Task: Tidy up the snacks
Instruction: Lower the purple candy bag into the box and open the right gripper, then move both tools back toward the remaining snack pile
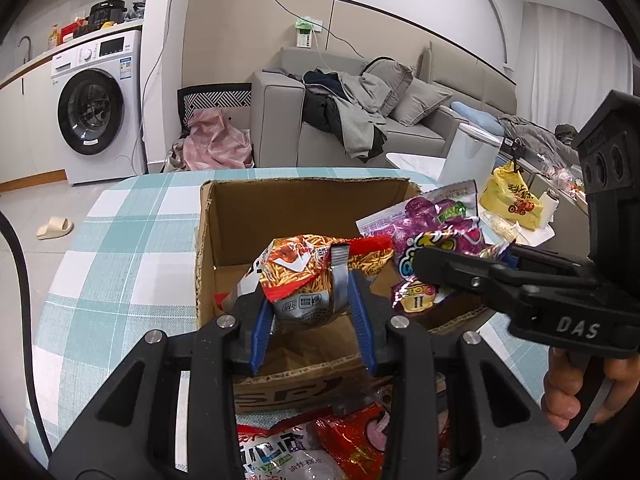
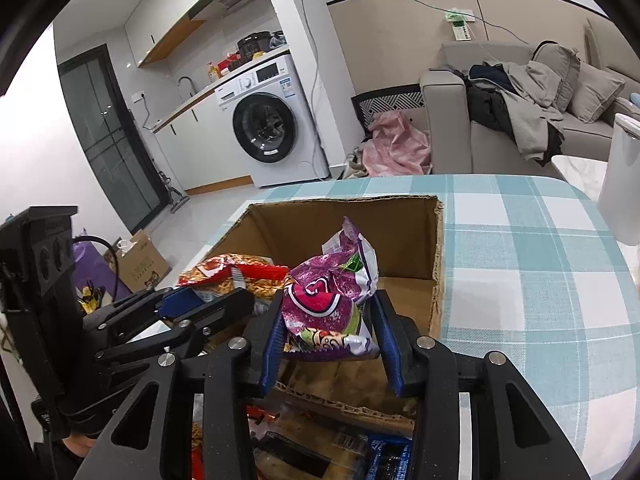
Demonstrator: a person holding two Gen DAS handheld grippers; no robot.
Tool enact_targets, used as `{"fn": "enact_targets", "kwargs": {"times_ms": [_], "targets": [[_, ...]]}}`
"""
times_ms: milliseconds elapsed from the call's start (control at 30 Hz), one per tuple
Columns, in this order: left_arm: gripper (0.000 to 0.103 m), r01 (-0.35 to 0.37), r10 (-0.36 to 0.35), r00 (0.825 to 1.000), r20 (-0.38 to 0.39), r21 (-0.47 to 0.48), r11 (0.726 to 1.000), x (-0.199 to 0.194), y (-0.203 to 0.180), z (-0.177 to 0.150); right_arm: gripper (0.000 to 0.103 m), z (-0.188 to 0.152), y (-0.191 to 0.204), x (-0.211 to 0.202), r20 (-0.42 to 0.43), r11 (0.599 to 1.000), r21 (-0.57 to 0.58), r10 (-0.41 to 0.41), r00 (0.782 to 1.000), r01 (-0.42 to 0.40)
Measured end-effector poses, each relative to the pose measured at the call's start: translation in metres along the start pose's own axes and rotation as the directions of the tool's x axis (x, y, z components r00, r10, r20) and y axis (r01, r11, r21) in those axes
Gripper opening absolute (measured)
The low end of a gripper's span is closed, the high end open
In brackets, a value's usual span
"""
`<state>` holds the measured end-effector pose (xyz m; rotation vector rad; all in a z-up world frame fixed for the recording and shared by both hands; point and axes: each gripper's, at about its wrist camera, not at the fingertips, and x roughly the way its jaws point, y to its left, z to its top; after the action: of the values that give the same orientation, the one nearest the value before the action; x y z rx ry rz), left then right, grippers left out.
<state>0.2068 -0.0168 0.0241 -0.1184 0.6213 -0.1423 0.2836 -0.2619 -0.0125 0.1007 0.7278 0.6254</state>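
Note:
An open cardboard box (image 1: 240, 216) (image 2: 400, 220) stands on the checked tablecloth. My left gripper (image 1: 310, 300) is shut on an orange noodle-snack packet (image 1: 304, 276) and holds it above the box opening; that packet also shows in the right wrist view (image 2: 232, 272). My right gripper (image 2: 330, 324) is shut on a purple snack packet (image 2: 332, 292) and holds it over the box, beside the left one; the purple packet also shows in the left wrist view (image 1: 432, 232), with the right gripper (image 1: 460, 268) in from the right.
More snack packets (image 1: 320, 448) (image 2: 320, 448) lie on the table in front of the box. A white bin (image 2: 624, 176) stands past the table's right edge. A yellow bag (image 1: 512, 196), a sofa (image 1: 360, 120) and a washing machine (image 1: 100, 108) are beyond.

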Motion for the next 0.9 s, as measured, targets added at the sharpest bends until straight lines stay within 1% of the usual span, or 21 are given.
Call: {"fn": "enact_targets", "kwargs": {"times_ms": [33,100,133,167,233,267,300,333,367,400,433,467,533,567,667,733,833,900], "targets": [[0.033,-0.004,0.004,1.0,-0.003,0.001,1.0,0.0,0.001,0.0,0.045,0.0,-0.001,-0.001,0.006,1.0,0.002,0.01,1.0,-0.01],[0.033,-0.012,0.012,1.0,-0.006,-0.001,1.0,-0.002,0.001,0.001,0.052,0.0,0.0,-0.007,0.03,1.0,-0.005,0.02,0.999,-0.02],[0.033,-0.006,0.006,1.0,-0.009,-0.004,1.0,-0.003,0.001,0.002,0.052,0.0,0.0,-0.01,0.044,1.0,-0.009,0.027,0.999,-0.027],[0.036,-0.009,0.008,1.0,-0.01,-0.004,1.0,-0.005,0.0,0.003,0.052,0.001,0.0,-0.014,0.056,0.999,-0.015,0.034,0.998,-0.033],[0.044,-0.016,0.016,1.0,-0.005,0.005,1.0,-0.012,-0.002,0.005,0.053,0.002,0.0,-0.02,0.074,1.0,-0.02,0.014,0.997,-0.012],[0.054,-0.017,0.017,1.0,0.001,0.01,1.0,-0.018,-0.003,0.005,0.057,0.002,0.0,-0.023,0.076,1.0,-0.022,0.008,0.997,-0.007],[0.069,-0.022,0.021,1.0,0.011,0.014,1.0,-0.023,-0.005,0.005,0.066,0.002,0.001,-0.026,0.077,1.0,-0.024,0.003,0.997,-0.001],[0.075,-0.03,0.03,0.999,0.026,0.015,0.999,-0.03,-0.005,0.005,0.071,0.001,0.001,-0.029,0.076,1.0,-0.025,-0.003,0.997,0.005],[0.083,-0.033,0.033,0.999,0.044,0.014,0.999,-0.038,-0.006,0.004,0.081,0.0,0.001,-0.033,0.077,1.0,-0.026,0.001,0.997,0.001],[0.083,-0.032,0.031,0.998,0.057,0.016,0.999,-0.046,-0.007,0.003,0.09,-0.002,0.001,-0.038,0.08,0.999,-0.032,0.014,0.997,-0.012],[0.084,-0.035,0.034,0.997,0.066,0.018,0.999,-0.052,-0.007,0.002,0.095,-0.004,0.001,-0.043,0.083,0.999,-0.038,0.018,0.996,-0.015],[0.087,-0.04,0.038,0.997,0.069,0.02,0.999,-0.058,-0.007,0.001,0.102,-0.006,0.002,-0.047,0.084,0.999,-0.041,0.011,0.996,-0.008],[0.095,-0.05,0.047,0.996,0.08,0.03,0.998,-0.072,-0.008,-0.003,0.102,-0.013,0.003,-0.056,0.09,0.999,-0.051,-0.009,0.996,0.014],[0.102,-0.062,0.058,0.994,0.088,0.035,0.997,-0.078,-0.008,-0.006,0.103,-0.015,0.004,-0.06,0.089,0.998,-0.055,-0.015,0.996,0.02],[0.102,-0.064,0.058,0.992,0.109,0.052,0.997,-0.096,-0.01,-0.013,0.103,-0.025,0.004,-0.069,0.084,0.998,-0.059,-0.03,0.996,0.035],[0.102,-0.072,0.066,0.992,0.109,0.052,0.996,-0.106,-0.008,-0.019,0.103,-0.03,0.004,-0.074,0.089,0.998,-0.053,-0.04,0.995,0.045],[0.102,-0.088,0.082,0.991,0.105,0.048,0.995,-0.119,-0.007,-0.028,0.103,-0.038,0.006,-0.08,0.073,0.998,-0.053,-0.028,0.997,0.032],[0.102,-0.083,0.078,0.991,0.109,0.039,0.996,-0.127,-0.005,-0.034,0.103,-0.042,0.008,-0.083,0.068,0.998,-0.055,-0.037,0.997,0.041]]}}
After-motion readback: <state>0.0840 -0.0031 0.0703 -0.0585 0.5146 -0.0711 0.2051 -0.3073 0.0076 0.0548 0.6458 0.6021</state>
